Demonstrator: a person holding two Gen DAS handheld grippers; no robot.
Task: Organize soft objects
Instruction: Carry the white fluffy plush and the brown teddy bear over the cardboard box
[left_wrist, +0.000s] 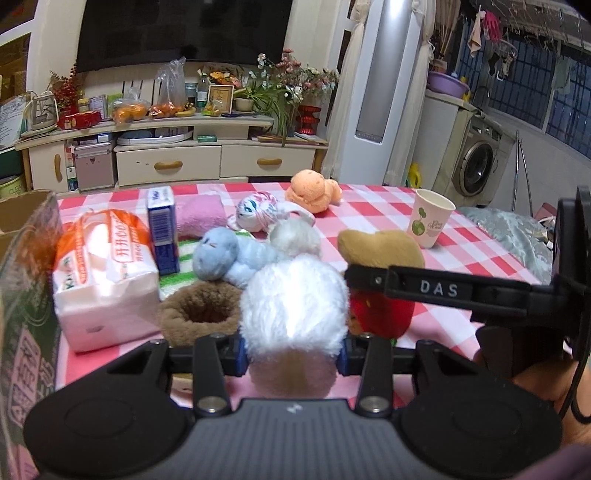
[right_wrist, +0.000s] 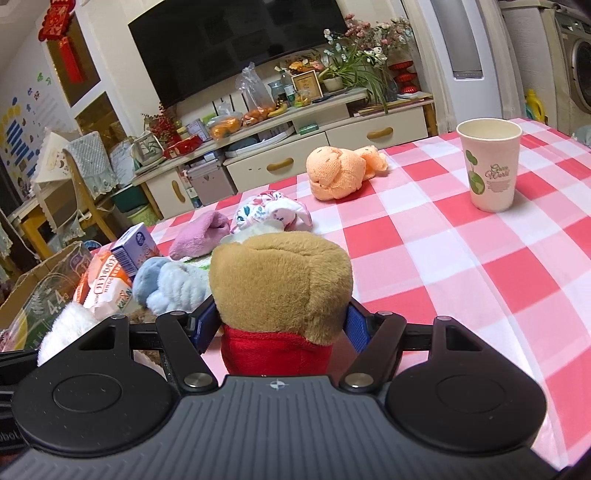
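Observation:
A white fluffy plush (left_wrist: 293, 302) sits between the blue pads of my left gripper (left_wrist: 291, 350), which is shut on it just above the pink checked tablecloth (left_wrist: 480, 254). My right gripper (right_wrist: 279, 325) is shut on a brown plush toy in a red top (right_wrist: 280, 280). That toy is also in the left wrist view as the brown plush (left_wrist: 380, 251), to the right of the white one. On the cloth lie a blue plush (left_wrist: 229, 258), a brown fuzzy ring (left_wrist: 201, 314), a pink towel (left_wrist: 201, 216), a floral cloth toy (left_wrist: 258, 210) and an orange towel toy (left_wrist: 314, 192).
A tissue pack (left_wrist: 103, 273) and an upright blue carton (left_wrist: 162, 229) stand at the left of the table. A cardboard box (left_wrist: 26, 258) rises at the left edge. A paper cup (right_wrist: 489, 166) stands at the far right. A TV cabinet (left_wrist: 173, 162) lies beyond the table.

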